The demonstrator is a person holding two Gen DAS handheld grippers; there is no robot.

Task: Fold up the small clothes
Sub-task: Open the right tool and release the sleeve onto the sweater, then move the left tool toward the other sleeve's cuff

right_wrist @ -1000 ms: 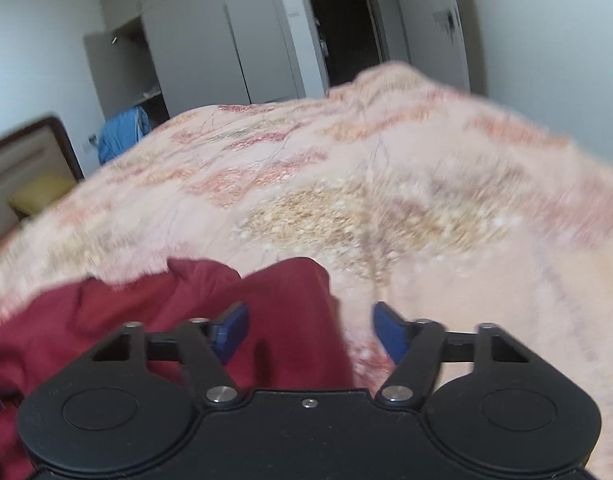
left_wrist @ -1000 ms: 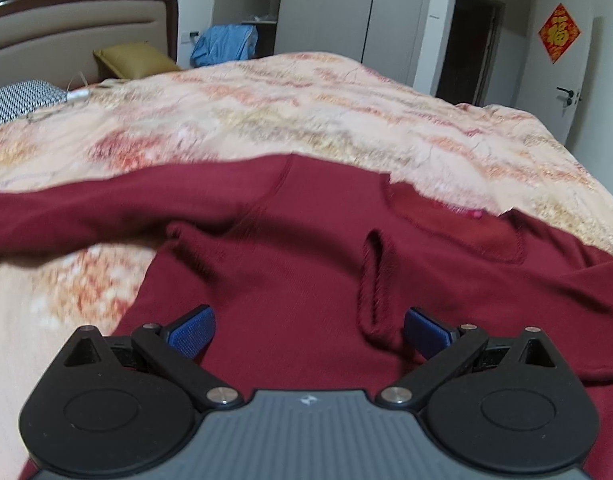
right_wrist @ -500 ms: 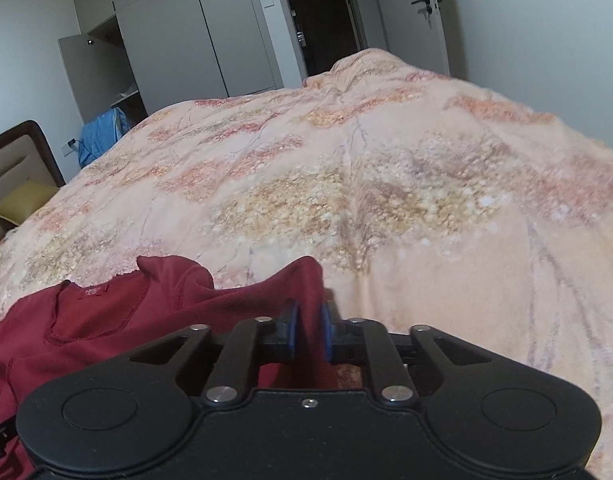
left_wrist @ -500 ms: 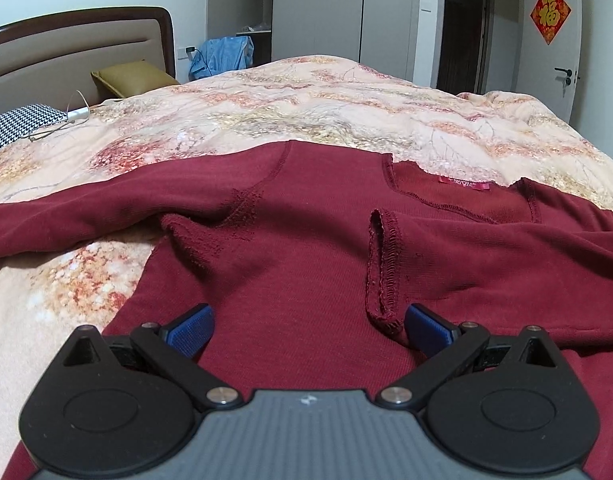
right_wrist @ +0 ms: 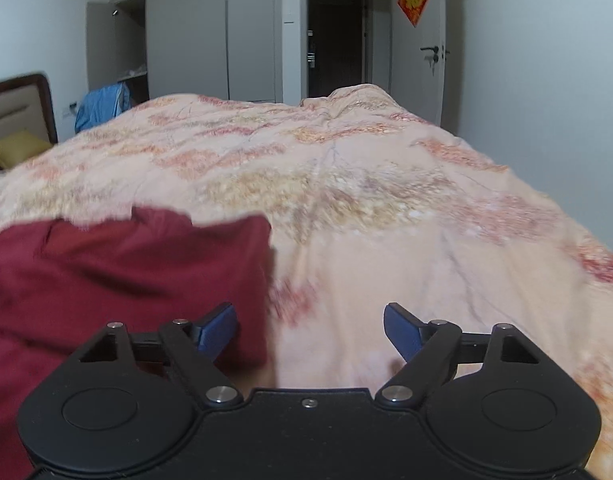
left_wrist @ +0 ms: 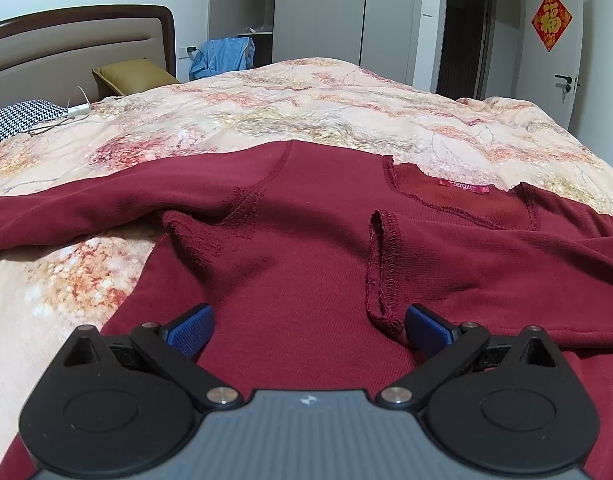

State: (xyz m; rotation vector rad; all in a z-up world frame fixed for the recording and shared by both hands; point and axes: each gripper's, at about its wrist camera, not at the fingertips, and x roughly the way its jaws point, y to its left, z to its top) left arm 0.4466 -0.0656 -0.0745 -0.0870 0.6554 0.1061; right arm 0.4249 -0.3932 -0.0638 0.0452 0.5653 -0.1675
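— Since the dark red knit top (left_wrist: 306, 264) lies spread on the bed, near edge toward us, how do you think it will handle?
— Soft and limp, I'd judge: light, wrinkling easily, no stiffness. Its right sleeve (left_wrist: 486, 256) is folded across the body, its cuff (left_wrist: 382, 264) lying mid-chest; the left sleeve (left_wrist: 66, 216) runs out to the left.
— Where to take hold?
— A hem, cuff or shoulder seam; a pinch of flat cloth would likely bunch.
— And the jaws?
— The left gripper (left_wrist: 308, 330) has them spread, over the top's body, pinching nothing. The right gripper (right_wrist: 310, 332) is opening, only the top's right edge between them, unpinched.
— Beyond it?
— A floral quilt (left_wrist: 346, 120) covers the bed, yielding and uneven. Far off: headboard (left_wrist: 78, 48), olive pillow (left_wrist: 134, 74), wardrobes (left_wrist: 322, 12), a door (left_wrist: 554, 48).
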